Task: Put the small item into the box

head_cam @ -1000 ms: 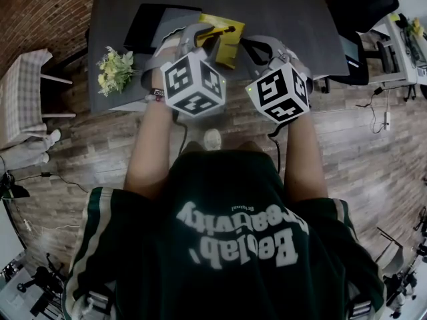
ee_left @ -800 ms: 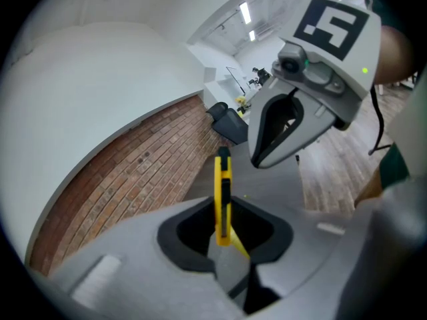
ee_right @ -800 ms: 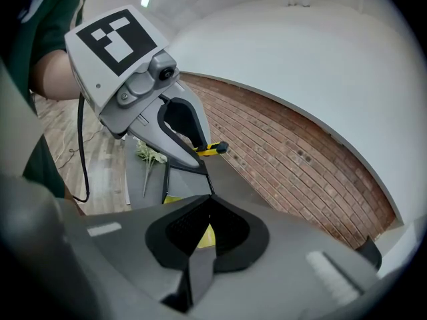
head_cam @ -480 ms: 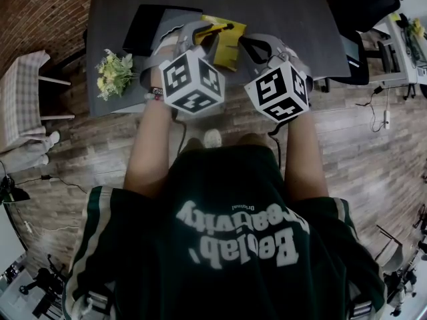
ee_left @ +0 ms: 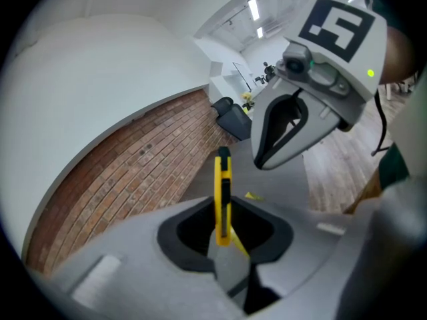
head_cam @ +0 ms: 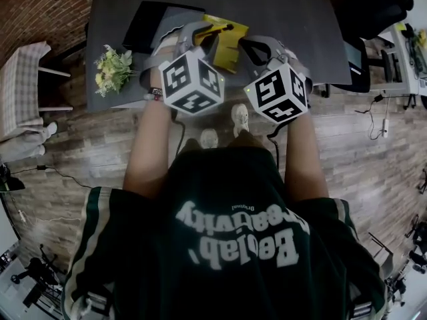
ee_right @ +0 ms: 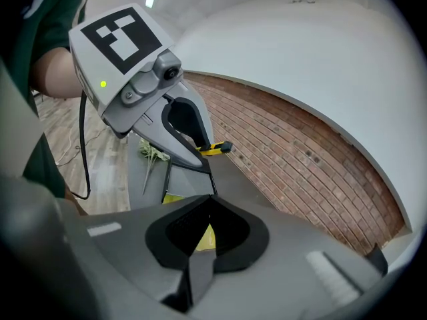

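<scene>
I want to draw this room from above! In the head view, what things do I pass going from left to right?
Checked chair → flowers → left gripper → right gripper → black chair.

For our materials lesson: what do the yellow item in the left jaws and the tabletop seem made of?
Yellow item: likely hard plastic, smooth, evenly coloured, black trim.
Tabletop: dark grey, matte, faintly streaked; perhaps laminate or painted wood.
</scene>
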A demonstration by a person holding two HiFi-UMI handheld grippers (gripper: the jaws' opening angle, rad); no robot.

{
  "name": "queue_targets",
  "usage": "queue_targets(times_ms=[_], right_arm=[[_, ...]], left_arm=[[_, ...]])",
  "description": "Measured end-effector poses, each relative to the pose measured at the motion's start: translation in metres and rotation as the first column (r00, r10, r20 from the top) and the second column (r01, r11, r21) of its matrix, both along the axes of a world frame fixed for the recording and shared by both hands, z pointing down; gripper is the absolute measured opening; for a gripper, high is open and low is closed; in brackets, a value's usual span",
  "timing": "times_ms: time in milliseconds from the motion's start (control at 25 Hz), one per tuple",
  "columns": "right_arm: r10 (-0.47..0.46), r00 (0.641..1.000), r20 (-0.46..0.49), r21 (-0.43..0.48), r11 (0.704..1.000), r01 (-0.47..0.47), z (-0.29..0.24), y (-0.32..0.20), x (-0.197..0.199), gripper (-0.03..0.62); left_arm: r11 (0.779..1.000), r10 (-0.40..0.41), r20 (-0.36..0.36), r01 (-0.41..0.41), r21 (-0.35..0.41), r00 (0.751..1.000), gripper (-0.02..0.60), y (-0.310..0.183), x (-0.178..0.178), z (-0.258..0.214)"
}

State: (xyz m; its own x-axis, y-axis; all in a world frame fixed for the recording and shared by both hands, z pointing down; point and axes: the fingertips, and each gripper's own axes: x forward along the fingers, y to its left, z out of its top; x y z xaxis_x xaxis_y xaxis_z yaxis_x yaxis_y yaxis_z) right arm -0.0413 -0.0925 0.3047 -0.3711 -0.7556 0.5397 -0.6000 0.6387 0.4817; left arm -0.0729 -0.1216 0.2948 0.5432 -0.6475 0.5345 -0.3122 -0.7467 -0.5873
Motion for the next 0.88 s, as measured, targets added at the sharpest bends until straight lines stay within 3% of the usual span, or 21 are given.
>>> queue_targets(times_ms=[520, 880], right_arm=[[-0.125, 0.992, 0.031, -0.015, 0.992, 0.126, 0.009, -0.057, 0.029, 0.006], [-0.253, 0.966, 0.051, -0.016, 0.967, 0.254, 0.013, -0.095, 0.035, 0.006]], left_arm=[[0.990, -0.135, 0.036, 0.136, -0.030, 0.990, 0.072, -0.051, 0.021, 0.015], [0.966, -0.254, 0.056, 0.256, -0.032, 0.966, 0.072, -0.083, 0.029, 0.019]])
